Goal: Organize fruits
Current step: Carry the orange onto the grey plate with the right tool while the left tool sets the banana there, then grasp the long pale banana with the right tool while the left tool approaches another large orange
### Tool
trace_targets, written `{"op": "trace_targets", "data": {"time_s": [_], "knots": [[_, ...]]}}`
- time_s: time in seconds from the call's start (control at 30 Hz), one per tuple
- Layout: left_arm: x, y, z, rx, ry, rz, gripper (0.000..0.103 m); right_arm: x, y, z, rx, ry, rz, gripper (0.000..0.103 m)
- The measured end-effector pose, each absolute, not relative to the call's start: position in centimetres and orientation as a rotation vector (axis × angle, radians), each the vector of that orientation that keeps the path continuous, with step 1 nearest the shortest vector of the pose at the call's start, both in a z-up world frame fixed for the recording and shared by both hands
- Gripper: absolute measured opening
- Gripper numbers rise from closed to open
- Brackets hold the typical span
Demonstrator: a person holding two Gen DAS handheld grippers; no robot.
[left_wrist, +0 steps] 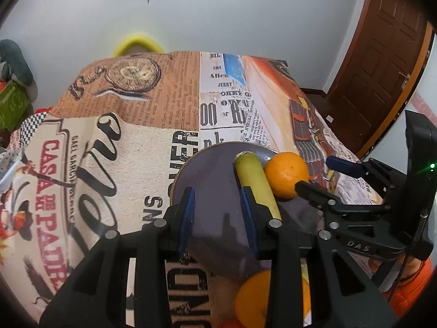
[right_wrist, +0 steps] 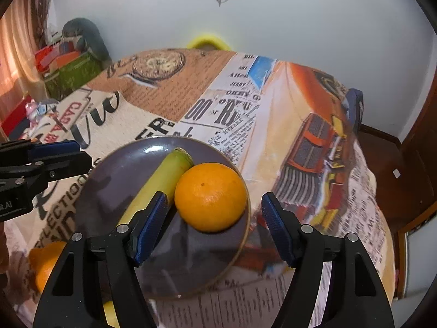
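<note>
Right tongs (right_wrist: pixel 214 224) sit closest to my lens, blue ribbed pads wide apart, straddling the orange (right_wrist: pixel 210 196) without touching it as far as I can tell. Orange is round, pebbled skin, small dark speck on top, resting on the right part of the plate (right_wrist: pixel 114 191), touching the banana (right_wrist: pixel 161 183). Banana is yellow-green, smooth, blunt cut end pointing away from me toward the far rim, long axis running diagonally from near-left to far-right across the plate. Plate is round, glossy grey-purple with a tan rim, on the worktop (right_wrist: pixel 273 147), which wears a printed newspaper-and-car cloth. Left tongs (left_wrist: pixel 217 213) are also apart, nothing between the pads, hovering over the plate's left half beside the banana. Second orange (left_wrist: pixel 254 300) lies on the cloth near the plate's near edge, partly hidden by the left tongs.
</note>
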State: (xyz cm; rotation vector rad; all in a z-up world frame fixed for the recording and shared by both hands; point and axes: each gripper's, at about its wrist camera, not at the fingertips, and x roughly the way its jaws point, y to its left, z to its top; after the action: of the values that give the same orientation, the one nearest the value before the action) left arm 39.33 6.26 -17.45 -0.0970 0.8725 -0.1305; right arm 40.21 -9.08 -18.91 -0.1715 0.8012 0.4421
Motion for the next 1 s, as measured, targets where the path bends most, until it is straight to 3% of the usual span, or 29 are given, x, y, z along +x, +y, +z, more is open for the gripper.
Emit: {"op": "trace_targets", "data": {"time_s": [0.47, 0.57, 0.63, 1.0], "knots": [[31.9, 6.5, -12.7, -0.060, 0.817, -0.116, 0.035, 32.6, -10.1, -14.2, -0.172, 0.707, 0.442, 0.069], [30.1, 6.4, -12.1, -0.052, 0.809, -0.115, 0.043, 31.1, -10.2, -13.7, -0.164, 0.699, 0.449, 0.071], [29.1, 6.4, -11.9, -0.051, 0.801, -0.113, 0.053, 30.1, -10.1, -13.5, -0.167, 0.693, 0.452, 0.074], [26.5, 5.0, -14.0, -0.032, 0.857, -0.126, 0.068, 26.1, -9.5, -15.3, -0.202, 0.714, 0.458, 0.078]]}}
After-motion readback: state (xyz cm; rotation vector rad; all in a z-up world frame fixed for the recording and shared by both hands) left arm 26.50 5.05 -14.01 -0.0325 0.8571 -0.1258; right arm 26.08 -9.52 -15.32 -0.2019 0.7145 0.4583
